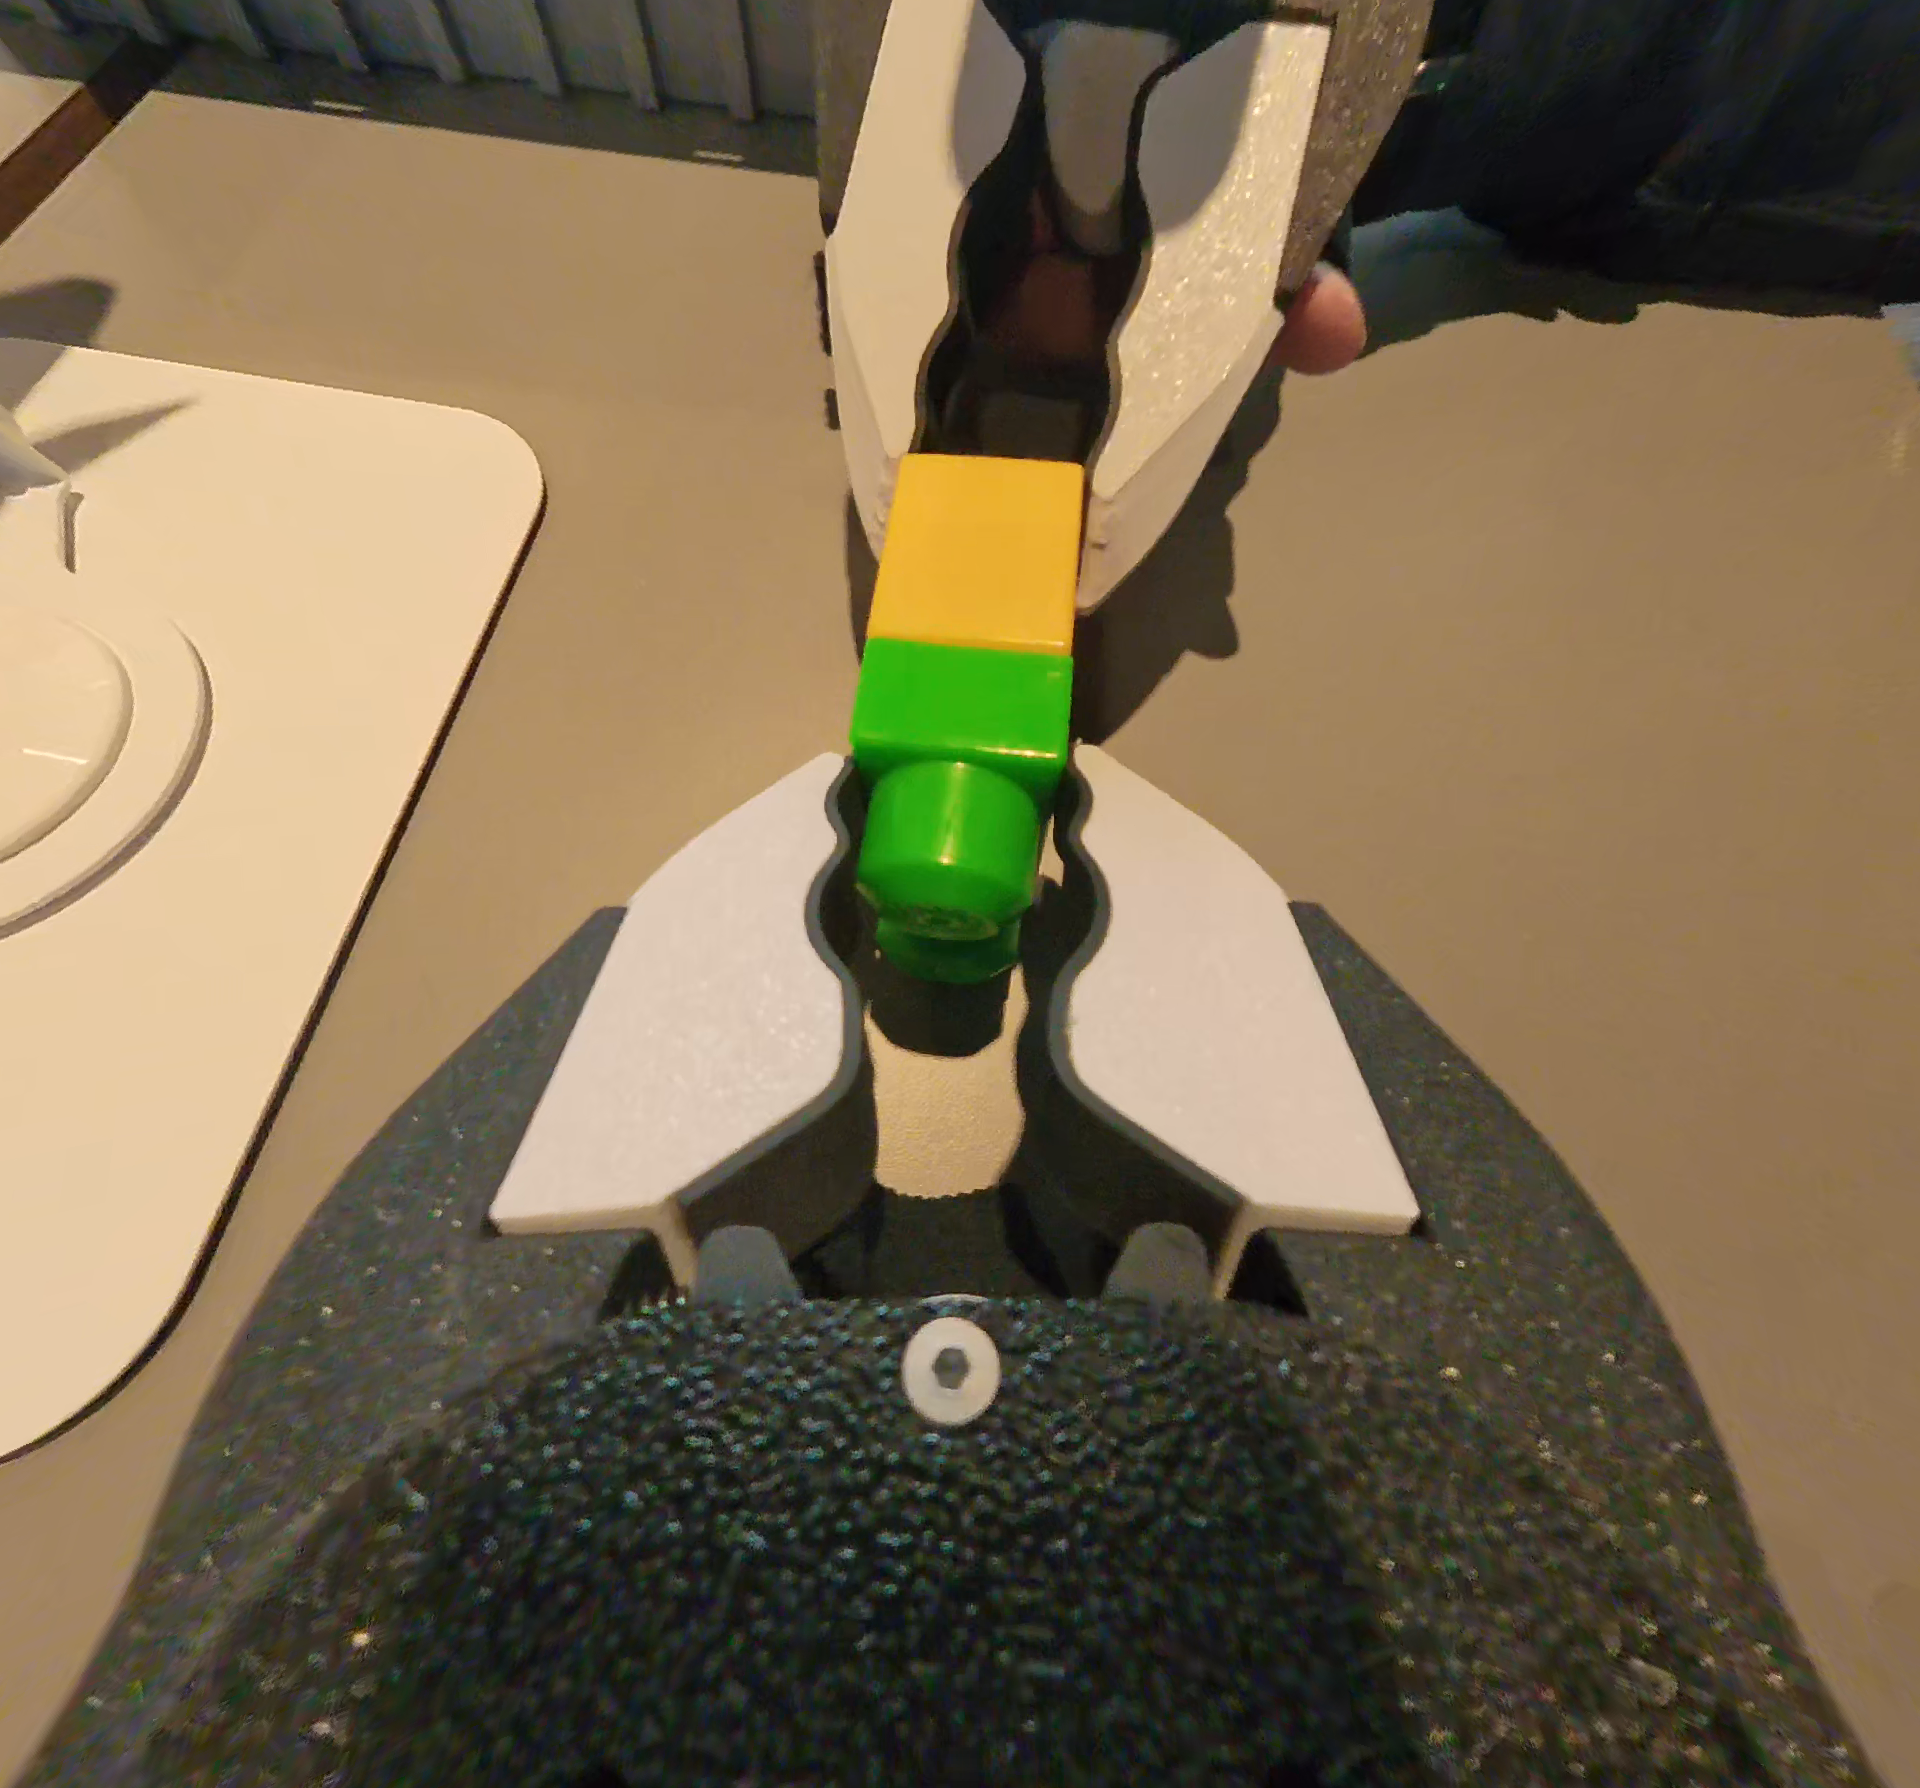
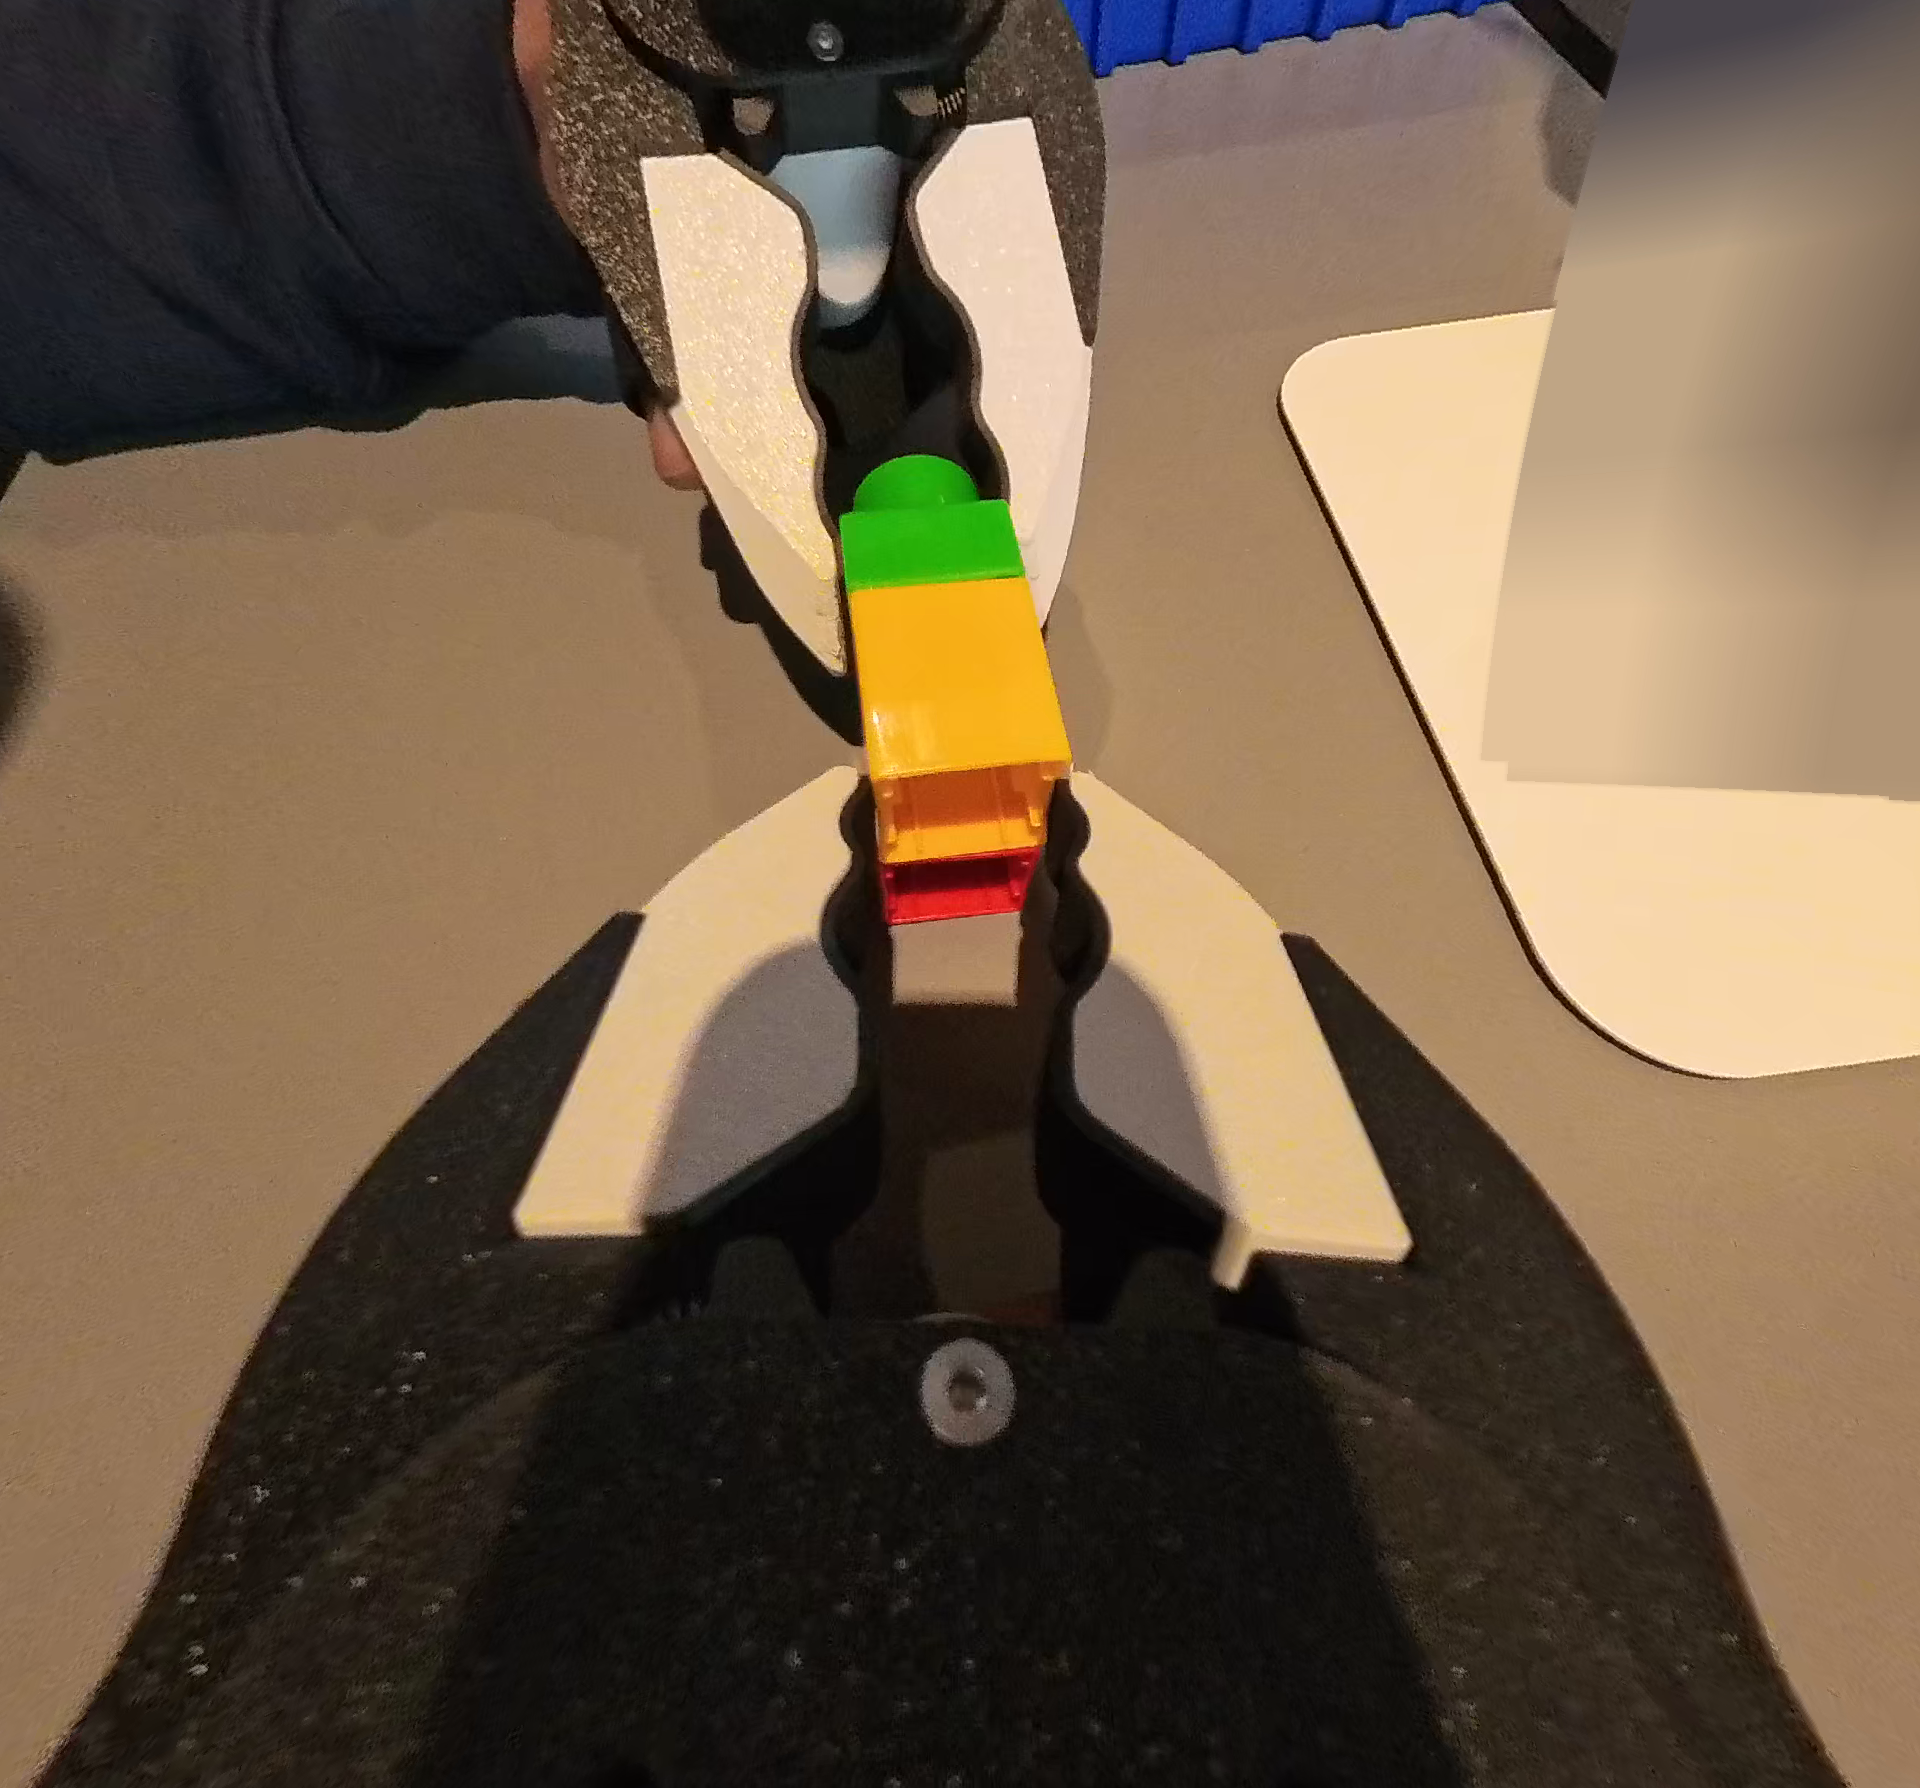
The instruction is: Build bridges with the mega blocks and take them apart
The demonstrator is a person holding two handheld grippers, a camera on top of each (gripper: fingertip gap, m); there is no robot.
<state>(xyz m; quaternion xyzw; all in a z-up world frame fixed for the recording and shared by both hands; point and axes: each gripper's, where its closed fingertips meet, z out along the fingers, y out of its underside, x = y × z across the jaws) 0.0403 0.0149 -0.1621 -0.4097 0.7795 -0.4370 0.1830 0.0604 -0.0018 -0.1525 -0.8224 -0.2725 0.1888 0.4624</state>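
You are pinching the green block (image 1: 961, 715) with your left hand-held gripper (image 1: 961, 782) and the yellow block (image 2: 961, 689) with your right hand-held gripper (image 2: 961, 803). The joined blocks are hanging between both grippers above the grey worktop (image 1: 1507, 699); a red block (image 2: 961, 891) is showing beneath the yellow.

A red block (image 2: 961, 891) shows only partly, behind the yellow block (image 2: 956, 678).
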